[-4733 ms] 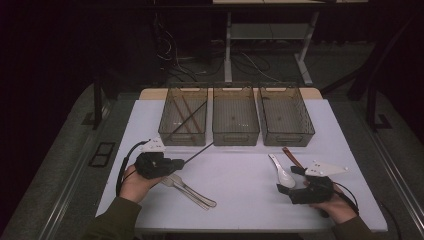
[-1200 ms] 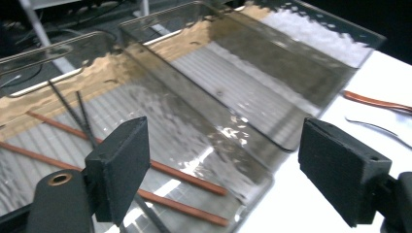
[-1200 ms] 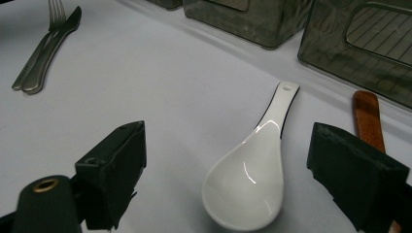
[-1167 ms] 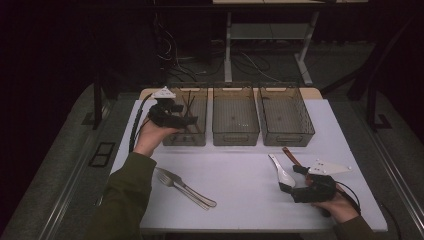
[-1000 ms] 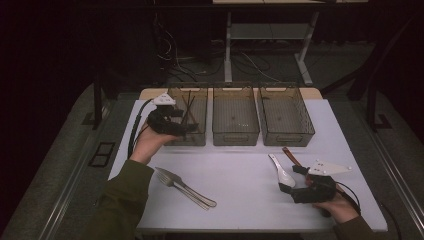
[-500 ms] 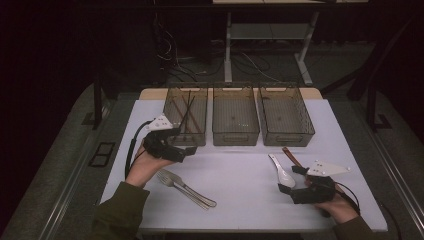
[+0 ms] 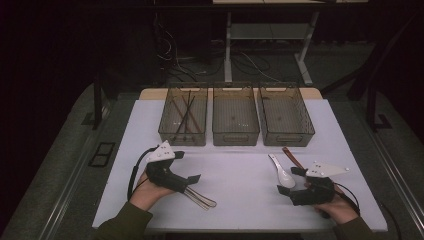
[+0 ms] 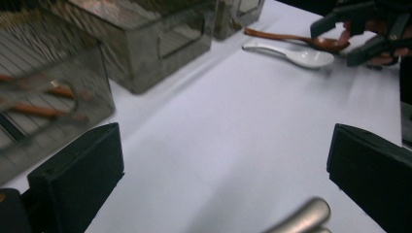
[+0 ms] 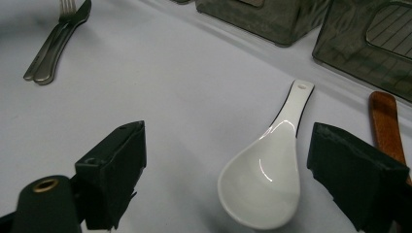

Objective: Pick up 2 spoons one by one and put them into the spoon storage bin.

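Observation:
My left gripper [image 7: 184,168] [image 8: 226,170] hovers low over the white table, open. Its jaws have just been opening and nothing is between them. A metal fork and knife [image 7: 198,197] [image 9: 53,43] lie side by side just right of it, their handle ends [image 8: 303,217] below the jaws. My right gripper [image 7: 290,181] [image 9: 228,160] rests open at the near right, with a white ceramic spoon [image 7: 281,173] [image 9: 269,179] lying between its jaws, untouched. A brown wooden spoon [image 7: 291,157] [image 9: 386,126] lies beside it.
Three mesh bins stand in a row at the table's far side. The left bin [image 7: 170,131] holds several chopsticks [image 7: 186,112] [image 8: 43,99]. The middle bin [image 7: 235,134] and the right bin [image 7: 287,136] look empty. Bare tabletop [image 7: 240,170] lies between the two hands.
My left hand came back from over the left bin toward the near edge and sank to the table beside the fork and knife. The right hand kept still.

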### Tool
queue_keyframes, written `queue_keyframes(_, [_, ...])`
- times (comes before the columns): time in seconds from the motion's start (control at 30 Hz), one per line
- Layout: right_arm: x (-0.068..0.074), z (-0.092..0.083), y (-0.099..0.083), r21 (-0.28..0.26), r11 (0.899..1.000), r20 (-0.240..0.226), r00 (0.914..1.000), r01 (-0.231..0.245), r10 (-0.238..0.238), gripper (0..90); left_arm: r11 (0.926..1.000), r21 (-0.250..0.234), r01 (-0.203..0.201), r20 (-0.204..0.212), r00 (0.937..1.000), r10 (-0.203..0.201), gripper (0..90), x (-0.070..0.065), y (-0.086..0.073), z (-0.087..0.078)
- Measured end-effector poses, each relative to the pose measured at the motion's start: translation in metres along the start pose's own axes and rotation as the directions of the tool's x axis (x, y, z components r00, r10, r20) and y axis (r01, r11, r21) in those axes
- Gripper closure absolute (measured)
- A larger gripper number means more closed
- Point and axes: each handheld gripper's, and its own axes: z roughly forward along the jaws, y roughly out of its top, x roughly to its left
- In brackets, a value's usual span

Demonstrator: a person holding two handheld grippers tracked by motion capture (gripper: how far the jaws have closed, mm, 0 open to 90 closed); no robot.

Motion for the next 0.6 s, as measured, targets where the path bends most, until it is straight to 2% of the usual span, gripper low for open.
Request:
queue_keyframes(0.13, [-0.001, -0.001, 0.001, 0.015, 1.0, -0.003, 0.9999, -0.013, 0.013, 14.1, 1.0, 0.007, -0.007, 0.007, 0.9999, 0.007, 0.0, -0.005, -0.014, -0.001])
queue_keyframes(0.23, [-0.001, -0.004, 0.003, 0.027, 1.0, 0.01, 0.9999, 0.002, -0.002, 14.0, 0.9996, 0.025, -0.016, 0.0, 0.9999, 0.016, 0.0, -0.008, -0.024, -0.001])
queue_keyframes(0.33, [-0.003, -0.005, 0.005, 0.031, 1.0, 0.01, 0.9999, 0.002, -0.002, 14.0, 0.999, 0.045, 0.001, 0.005, 1.0, -0.001, 0.0, -0.008, -0.031, 0.0])
queue_keyframes(0.43, [-0.005, -0.008, 0.007, 0.031, 1.0, 0.025, 0.9997, -0.001, 0.0, 14.0, 0.9985, 0.053, 0.01, 0.023, 0.9997, -0.011, 0.0, -0.009, -0.035, 0.0])
queue_keyframes(0.53, [-0.007, -0.011, 0.009, 0.037, 0.999, 0.044, 0.999, 0.003, -0.005, 13.7, 0.9973, 0.073, -0.004, 0.015, 0.9999, 0.003, 0.0, -0.011, -0.038, 0.001])
queue_keyframes(0.6, [-0.011, -0.014, 0.011, 0.029, 1.0, 0.049, 0.9988, -0.001, 0.0, 13.0, 0.9976, 0.07, 0.0, 0.01, 0.9999, 0.0, 0.0, -0.01, -0.039, 0.0])
